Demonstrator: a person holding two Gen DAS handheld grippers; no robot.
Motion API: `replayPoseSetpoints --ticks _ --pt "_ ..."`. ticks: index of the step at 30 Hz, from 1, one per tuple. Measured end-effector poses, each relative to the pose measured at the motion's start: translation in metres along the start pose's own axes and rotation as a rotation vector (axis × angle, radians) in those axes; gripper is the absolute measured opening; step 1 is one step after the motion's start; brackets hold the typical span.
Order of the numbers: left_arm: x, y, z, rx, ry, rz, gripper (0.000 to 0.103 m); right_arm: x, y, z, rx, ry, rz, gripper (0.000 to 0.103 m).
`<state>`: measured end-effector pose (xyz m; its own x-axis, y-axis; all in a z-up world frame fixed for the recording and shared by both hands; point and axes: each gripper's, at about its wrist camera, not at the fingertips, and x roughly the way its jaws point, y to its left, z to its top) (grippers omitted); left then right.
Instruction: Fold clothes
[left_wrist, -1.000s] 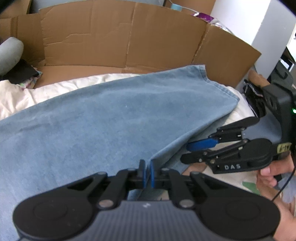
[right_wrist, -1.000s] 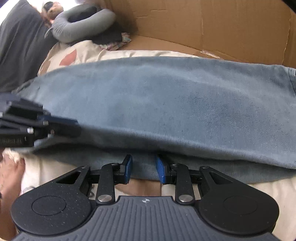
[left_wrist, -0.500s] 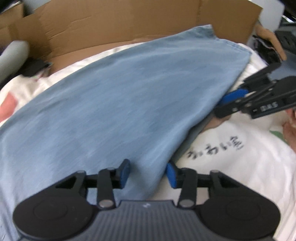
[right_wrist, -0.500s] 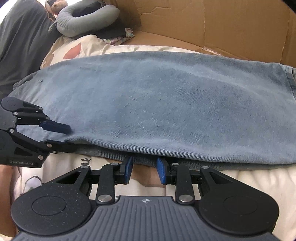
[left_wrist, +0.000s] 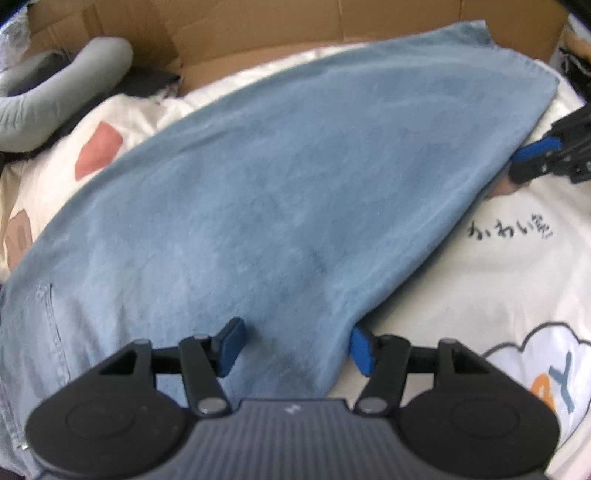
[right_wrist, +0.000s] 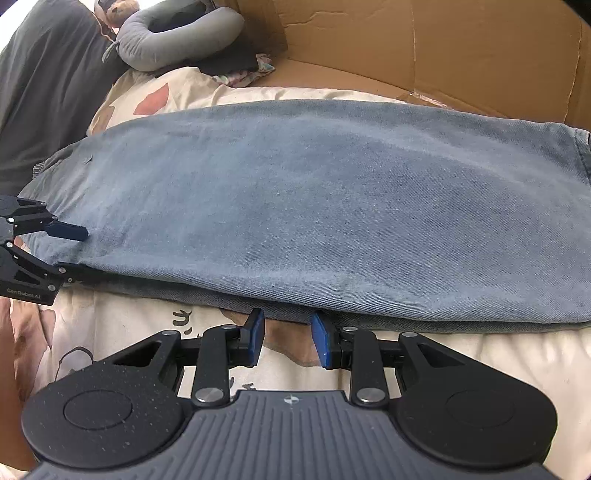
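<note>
The left gripper (left_wrist: 295, 345) stands wide open over the near edge of the jeans (left_wrist: 280, 192); its jaws have just been opening, and the denim lies loose between the blue pads without being pressed. The right gripper (right_wrist: 286, 338) is partly open at the folded edge further along, with nothing clearly pinched between its pads. The jeans lie folded lengthwise on a printed white bedsheet (left_wrist: 498, 266), with cardboard (right_wrist: 424, 48) behind and a grey neck pillow (right_wrist: 177, 37) in the corner. I think the risk now is that the released edge slides or springs back, because thick denim does not keep a fold, and the two layers may end up uneven. One second ago the left gripper was pinching this edge tightly.
</note>
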<state>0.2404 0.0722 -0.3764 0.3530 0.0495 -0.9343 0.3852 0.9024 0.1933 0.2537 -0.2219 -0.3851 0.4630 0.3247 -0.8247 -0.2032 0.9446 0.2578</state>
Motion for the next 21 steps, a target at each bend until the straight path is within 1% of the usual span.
replayPoseSetpoints --ticks 5,8,11,14,17,20,21 --pt "-0.014 0.009 0.006 0.003 0.019 -0.010 0.064 -0.013 -0.006 -0.004 0.002 0.004 0.005 0.035" --pt "-0.024 0.016 0.009 -0.004 0.027 -0.014 0.064 -0.034 -0.010 -0.003 0.023 -0.030 0.008 0.035" --pt "-0.039 0.027 0.014 -0.065 0.040 -0.030 0.064 -0.057 -0.013 0.000 0.035 -0.066 0.003 0.035" --pt "-0.058 0.038 0.020 -0.141 0.040 -0.029 0.063 -0.080 -0.016 0.008 0.044 -0.097 -0.002 0.035" --pt "-0.076 0.049 0.022 -0.220 0.052 -0.040 0.068 -0.102 -0.017 0.017 0.060 -0.120 0.009 0.035" --pt "-0.083 0.059 0.018 -0.280 0.062 -0.013 0.068 -0.121 -0.018 0.025 0.045 -0.129 0.031 0.036" --pt "-0.084 0.063 0.014 -0.303 0.062 0.005 0.068 -0.127 -0.018 0.026 0.037 -0.132 0.031 0.036"
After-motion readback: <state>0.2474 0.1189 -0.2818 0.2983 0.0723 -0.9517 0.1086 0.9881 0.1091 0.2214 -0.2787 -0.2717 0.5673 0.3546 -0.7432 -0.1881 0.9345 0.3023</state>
